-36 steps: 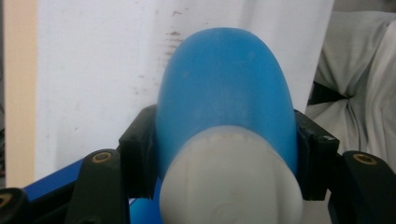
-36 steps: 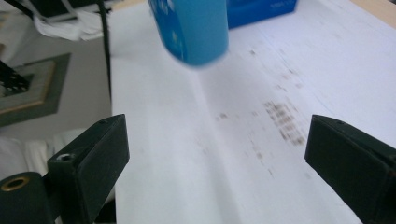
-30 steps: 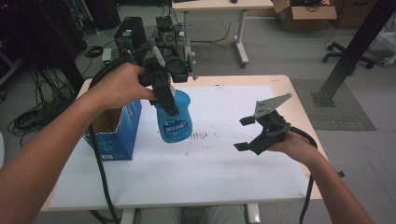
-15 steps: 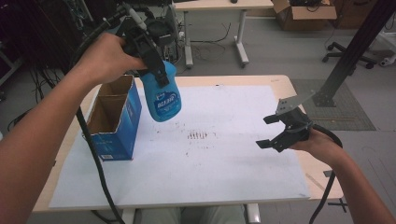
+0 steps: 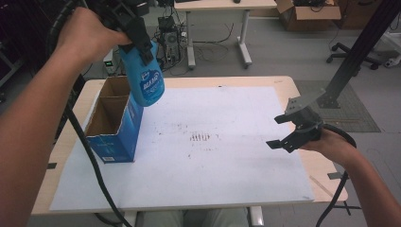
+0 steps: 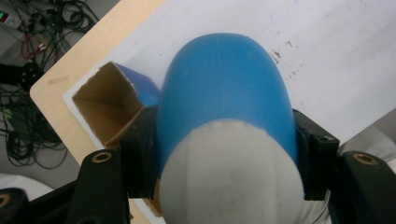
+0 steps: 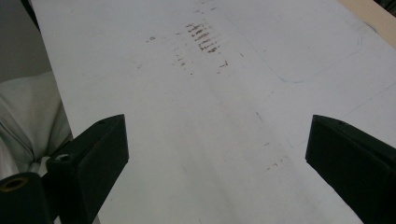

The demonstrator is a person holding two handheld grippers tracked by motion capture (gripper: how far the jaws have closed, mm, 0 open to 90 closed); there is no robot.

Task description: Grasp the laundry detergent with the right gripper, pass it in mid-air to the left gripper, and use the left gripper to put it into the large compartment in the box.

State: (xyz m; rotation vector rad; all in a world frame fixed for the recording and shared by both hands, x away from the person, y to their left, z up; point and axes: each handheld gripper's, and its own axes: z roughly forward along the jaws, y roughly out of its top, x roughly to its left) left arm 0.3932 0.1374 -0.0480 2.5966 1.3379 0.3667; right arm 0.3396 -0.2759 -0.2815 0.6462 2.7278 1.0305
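A blue bottle (image 5: 146, 80) with white lettering hangs in the air, base down, above the right edge of an open blue cardboard box (image 5: 113, 120). My left gripper (image 5: 139, 40) is shut on its upper part. In the left gripper view the bottle (image 6: 224, 93) sits between the two black jaws, white cap end toward the camera, with the box (image 6: 112, 100) below it. My right gripper (image 5: 286, 130) stands open over the right side of the white sheet (image 5: 227, 123), nothing between its fingers. The right gripper view looks between its wide-apart jaws onto the bare sheet (image 7: 210, 116).
The box stands upright at the table's left side, its top flaps open. Dark smudge marks (image 5: 201, 138) lie mid-sheet. The wooden table edge (image 5: 326, 175) shows at the right. Cables, desks and a cardboard carton (image 5: 307, 12) sit on the floor beyond.
My left gripper has lifted the blue bottle off the sheet and carried it up and left, to above the box. The right gripper has drifted a little to the right.
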